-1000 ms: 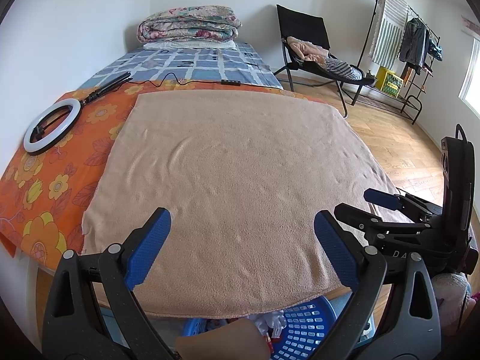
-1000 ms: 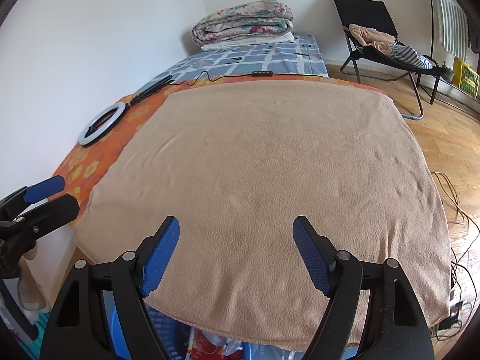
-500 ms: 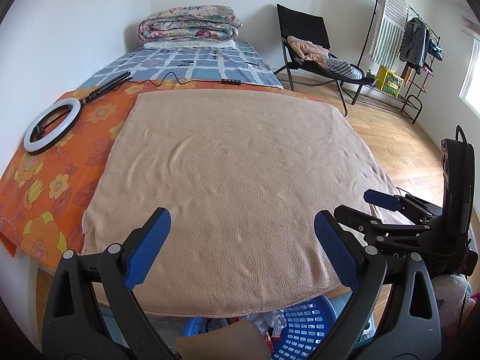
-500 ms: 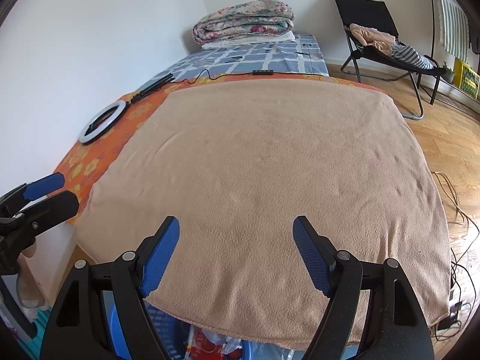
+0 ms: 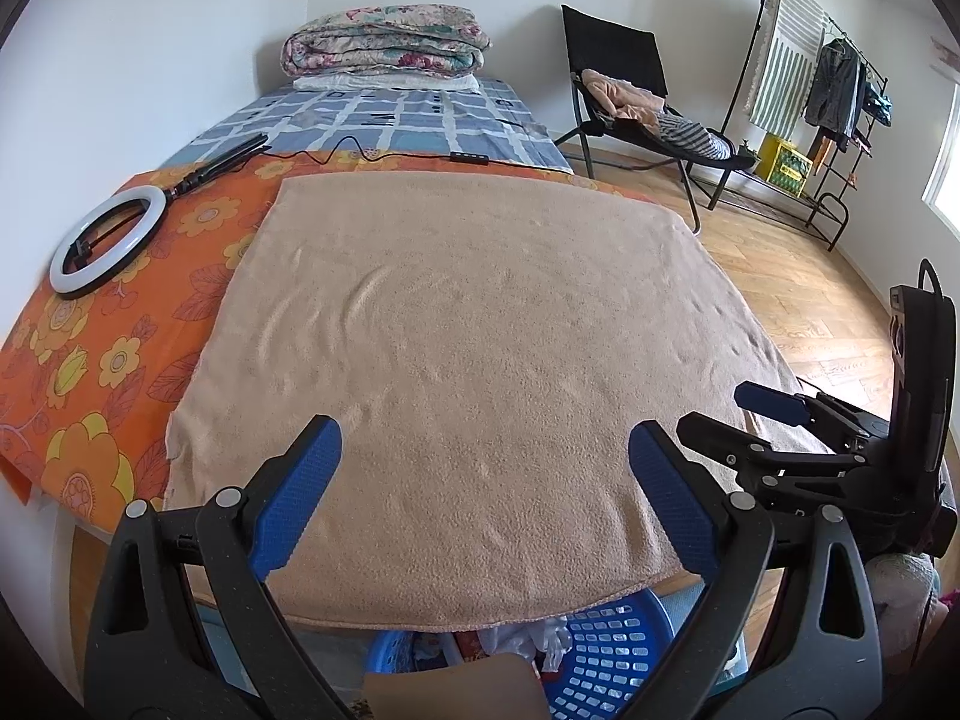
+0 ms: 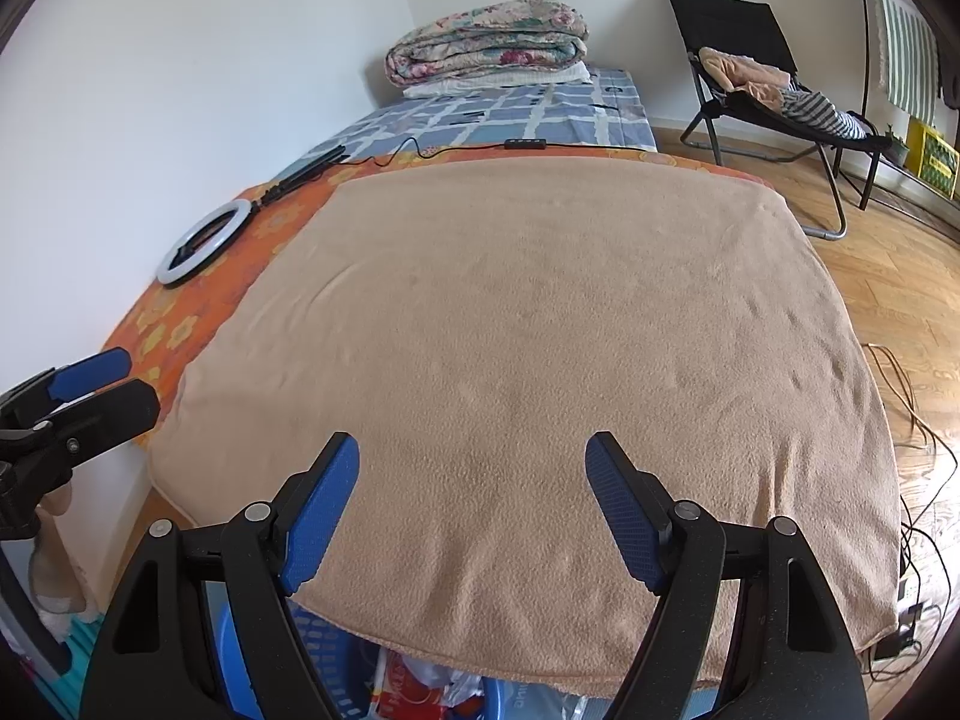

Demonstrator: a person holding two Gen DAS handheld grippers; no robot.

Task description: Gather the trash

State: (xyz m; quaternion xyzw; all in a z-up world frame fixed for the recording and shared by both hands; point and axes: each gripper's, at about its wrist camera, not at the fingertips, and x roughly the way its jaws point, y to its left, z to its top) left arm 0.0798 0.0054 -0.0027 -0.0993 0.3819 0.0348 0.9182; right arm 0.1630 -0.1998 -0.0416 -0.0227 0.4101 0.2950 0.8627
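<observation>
- Beige fleece blanket (image 5: 480, 360) covers the near part of a bed, smooth apart from a few shallow creases on its left half; nothing lies on it.
- Under it, an orange flowered sheet (image 5: 108, 372) shows along the left side, and a blue checked cover (image 5: 396, 120) lies at the far end.
- On the orange sheet at the left lies a ring light (image 5: 105, 240) on its black stand, with a cable running right across the bed.
- At the far end a folded floral quilt (image 5: 384, 39) is stacked against the wall.
- Far right, on the wooden floor, stands a black folding chair (image 5: 630, 90) heaped with clothes, and beyond it a clothes rack (image 5: 834, 78).
- The left gripper (image 5: 485, 468) hangs over the blanket's near edge, its blue-padded fingers wide apart with nothing between them.
- The right gripper (image 6: 472, 492) hangs beside it to the right, fingers likewise spread and empty.
- The trash (image 5: 528, 639), crumpled wrappers and paper, sits in a blue basket (image 5: 618, 654) on the floor just below the blanket's near edge, beneath both grippers.
</observation>
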